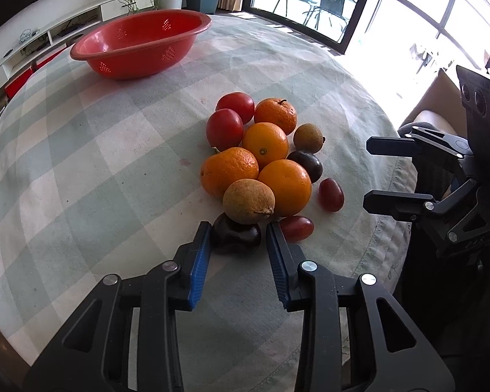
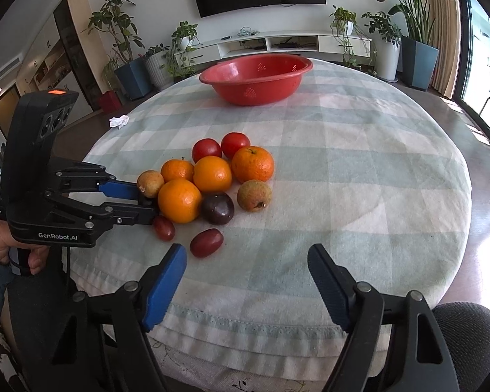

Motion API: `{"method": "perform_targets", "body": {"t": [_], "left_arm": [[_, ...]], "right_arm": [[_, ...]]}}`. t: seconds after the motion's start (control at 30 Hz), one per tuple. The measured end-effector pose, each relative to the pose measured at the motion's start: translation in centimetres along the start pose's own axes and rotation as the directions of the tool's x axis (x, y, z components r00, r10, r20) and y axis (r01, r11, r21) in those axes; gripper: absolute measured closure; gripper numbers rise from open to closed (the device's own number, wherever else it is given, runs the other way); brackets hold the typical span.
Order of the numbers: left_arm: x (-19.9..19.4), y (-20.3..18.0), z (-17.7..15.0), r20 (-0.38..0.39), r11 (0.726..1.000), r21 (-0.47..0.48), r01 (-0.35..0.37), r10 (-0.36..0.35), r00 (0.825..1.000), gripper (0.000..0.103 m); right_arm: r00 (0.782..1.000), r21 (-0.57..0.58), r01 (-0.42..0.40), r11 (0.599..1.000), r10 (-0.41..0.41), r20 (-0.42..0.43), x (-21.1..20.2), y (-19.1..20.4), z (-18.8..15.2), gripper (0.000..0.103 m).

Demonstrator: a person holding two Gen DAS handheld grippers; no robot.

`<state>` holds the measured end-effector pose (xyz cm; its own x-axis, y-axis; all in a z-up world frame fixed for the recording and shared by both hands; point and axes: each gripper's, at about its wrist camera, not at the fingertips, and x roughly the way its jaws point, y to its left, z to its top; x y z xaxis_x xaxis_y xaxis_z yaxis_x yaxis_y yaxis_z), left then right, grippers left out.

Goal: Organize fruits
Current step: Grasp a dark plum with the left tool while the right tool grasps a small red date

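Observation:
A pile of fruit lies on the checked tablecloth (image 1: 81, 163): several oranges (image 1: 265, 143), two tomatoes (image 1: 224, 129), two brownish fruits (image 1: 248, 201), a dark purple fruit (image 1: 305, 163) and two small red oblong fruits (image 1: 331, 194). My left gripper (image 1: 236, 228) is shut on another dark purple fruit (image 1: 235, 236) at the pile's near edge, just below a brownish fruit. In the right wrist view the left gripper (image 2: 147, 204) reaches in from the left. My right gripper (image 2: 246, 251) stands open and holds nothing, low over the cloth, with a red oblong fruit (image 2: 206, 242) just ahead of its left finger.
A red perforated basin (image 1: 130, 62) (image 2: 254, 91) stands at the far side of the round table, with nothing visible inside. A person's hand (image 2: 3, 245) holds the left gripper. A dark chair (image 2: 467, 326) sits by the table's near edge. White crumpled paper (image 2: 119, 121) lies on the floor.

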<state>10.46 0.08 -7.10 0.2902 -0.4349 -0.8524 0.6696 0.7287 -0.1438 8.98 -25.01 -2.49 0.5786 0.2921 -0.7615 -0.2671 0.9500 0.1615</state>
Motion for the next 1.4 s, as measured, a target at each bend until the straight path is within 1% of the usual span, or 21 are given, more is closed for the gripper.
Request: {"method": "perform_targets", "body": {"t": [0.07, 0.3, 0.47, 0.73, 0.9, 1.0, 1.07, 1.17, 1.23, 1.4], "left_arm": [[0.0, 0.1, 0.0, 0.005, 1.0, -0.007, -0.001, 0.001, 1.0, 0.075], [-0.2, 0.0, -0.1, 0.014, 1.0, -0.016, -0.017, 0.017, 1.0, 0.075], [-1.2, 0.7, -0.8, 0.033, 0.996, -0.08, -0.035, 0.038, 0.999, 0.075], [-2.5, 0.8, -2.3, 0.056, 0.986, -0.157, -0.062, 0.071, 0.996, 0.075], [-3.3, 0.6, -3.0, 0.09, 0.983, -0.177, -0.053, 0.069, 0.994, 0.075], [-3.5, 0.5, -3.3, 0.097, 0.982, -0.181, -0.052, 0.07, 0.993, 0.075], [-3.6, 0.5, -3.4, 0.101, 0.982, -0.182, -0.051, 0.07, 0.992, 0.075], [-3.5, 0.4, -3.5, 0.102, 0.982, -0.182, -0.051, 0.071, 0.992, 0.075], [-3.5, 0.3, -3.5, 0.102, 0.983, -0.179, -0.051, 0.07, 0.992, 0.075], [-3.3, 0.1, -3.4, 0.096, 0.984, -0.171, -0.048, 0.065, 0.993, 0.075]], "right_arm": [[1.0, -0.001, 0.0, 1.0, 0.0, -0.003, 0.2, 0.1, -0.1, 0.025], [1.0, -0.01, 0.0, 1.0, 0.0, -0.011, 0.7, 0.7, -0.2, 0.03], [1.0, -0.019, -0.01, 1.0, 0.01, -0.018, 1.2, 1.3, -0.2, 0.035], [1.0, -0.062, -0.008, 0.998, 0.006, -0.029, 2.3, 2.8, 0.1, 0.043], [0.999, -0.072, 0.014, 0.997, -0.016, -0.031, 2.8, 2.9, 0.6, 0.05], [0.999, -0.08, 0.029, 0.996, -0.031, -0.033, 3.1, 3.1, 0.8, 0.057], [0.999, -0.091, 0.031, 0.995, -0.034, -0.036, 3.2, 3.3, 0.8, 0.064], [0.998, -0.11, 0.032, 0.993, -0.036, -0.042, 3.2, 3.7, 0.6, 0.072], [0.998, -0.125, 0.04, 0.991, -0.046, -0.044, 3.2, 3.9, 0.6, 0.074], [0.998, -0.124, 0.039, 0.992, -0.045, -0.047, 3.1, 3.9, 0.6, 0.075]]}}
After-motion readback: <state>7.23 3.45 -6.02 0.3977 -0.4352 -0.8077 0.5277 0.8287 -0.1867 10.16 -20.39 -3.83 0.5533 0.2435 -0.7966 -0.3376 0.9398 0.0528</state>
